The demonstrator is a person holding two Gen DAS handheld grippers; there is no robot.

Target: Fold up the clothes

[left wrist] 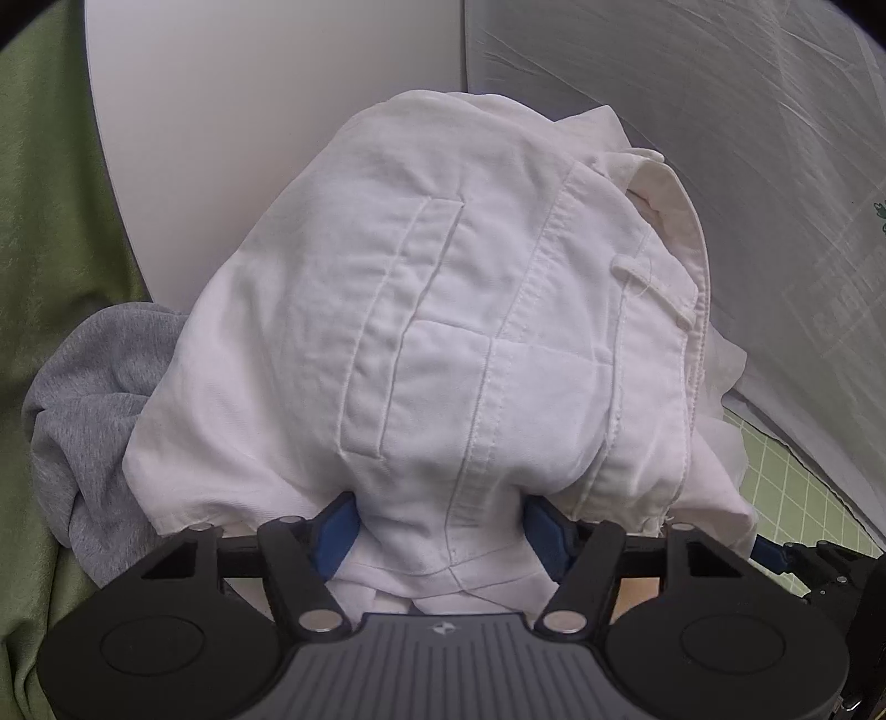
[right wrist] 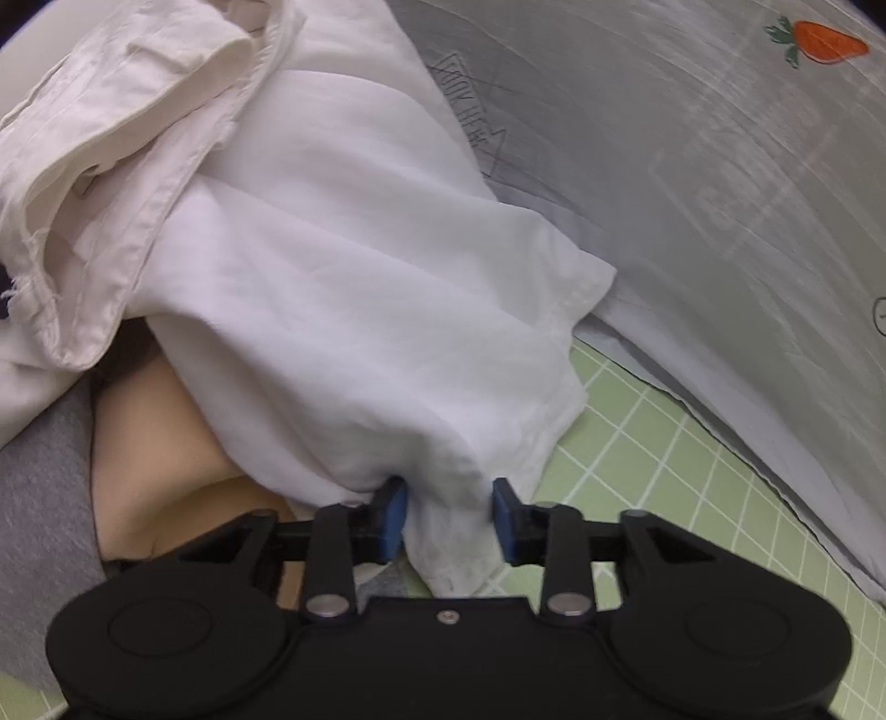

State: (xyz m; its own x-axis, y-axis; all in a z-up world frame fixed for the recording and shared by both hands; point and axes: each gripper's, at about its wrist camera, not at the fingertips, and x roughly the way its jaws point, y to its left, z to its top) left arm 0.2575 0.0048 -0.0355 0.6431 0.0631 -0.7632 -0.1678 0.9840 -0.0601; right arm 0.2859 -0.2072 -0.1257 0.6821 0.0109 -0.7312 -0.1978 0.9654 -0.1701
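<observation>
White trousers (left wrist: pixel 443 304) with a stitched back pocket, belt loops and a waistband fill the left wrist view, hanging forward over my left gripper (left wrist: pixel 443 531). Their cloth is bunched between its blue fingers (left wrist: pixel 338 531), so this gripper is shut on the trousers. In the right wrist view the thin white fabric (right wrist: pixel 360 277) drapes down into my right gripper (right wrist: pixel 448 518), which is shut on a gathered fold. The cream waistband (right wrist: pixel 111 138) lies crumpled at the upper left. The right gripper's body (left wrist: pixel 819 559) shows at the lower right edge of the left wrist view.
A grey garment (left wrist: pixel 83 387) lies bunched at the left on green cloth (left wrist: pixel 44 221). A white panel (left wrist: pixel 221 111) stands behind. A translucent grey sheet (right wrist: pixel 720 166) with a carrot print (right wrist: pixel 825 39) covers the right. A green grid mat (right wrist: pixel 637 471) lies below.
</observation>
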